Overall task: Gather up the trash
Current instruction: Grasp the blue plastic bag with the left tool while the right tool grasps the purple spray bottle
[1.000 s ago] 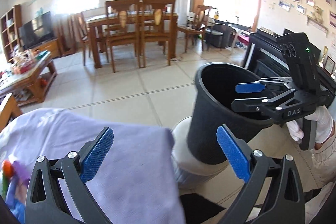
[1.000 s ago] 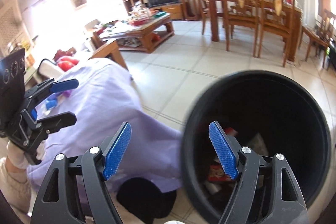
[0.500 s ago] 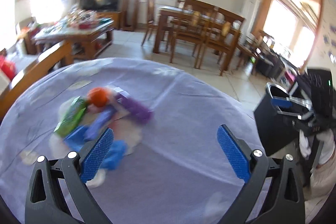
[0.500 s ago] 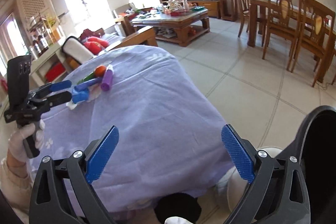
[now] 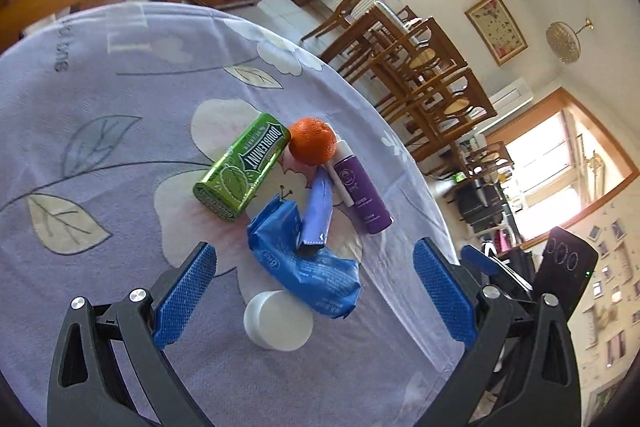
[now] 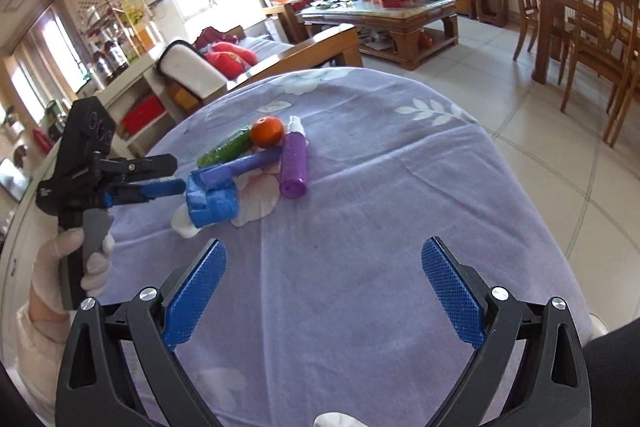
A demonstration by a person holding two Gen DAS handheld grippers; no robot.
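A small heap of items lies on the lilac flowered tablecloth (image 5: 120, 99): a green Doublemint tin (image 5: 242, 171), an orange (image 5: 312, 141), a purple bottle (image 5: 360, 193), a violet wrapper (image 5: 318, 211), a crumpled blue packet (image 5: 304, 263) and a white round lid (image 5: 278, 319). My left gripper (image 5: 316, 279) is open just above the lid and blue packet, touching neither. Seen from the right wrist, the left gripper (image 6: 176, 175) has its tips beside the blue packet (image 6: 212, 197). My right gripper (image 6: 324, 267) is open and empty over bare cloth, short of the purple bottle (image 6: 294, 163) and the orange (image 6: 267, 131).
A white-gloved hand (image 6: 96, 259) holds the left gripper. The table's rounded edge drops to a tiled floor (image 6: 540, 163) on the right. Wooden dining chairs (image 6: 596, 39), a coffee table (image 6: 392, 15) and a sofa (image 6: 240, 59) stand beyond.
Both grippers swung away from the black bin to over the table. The left one rolled and closed in on the heap. The right jaws spread wider.
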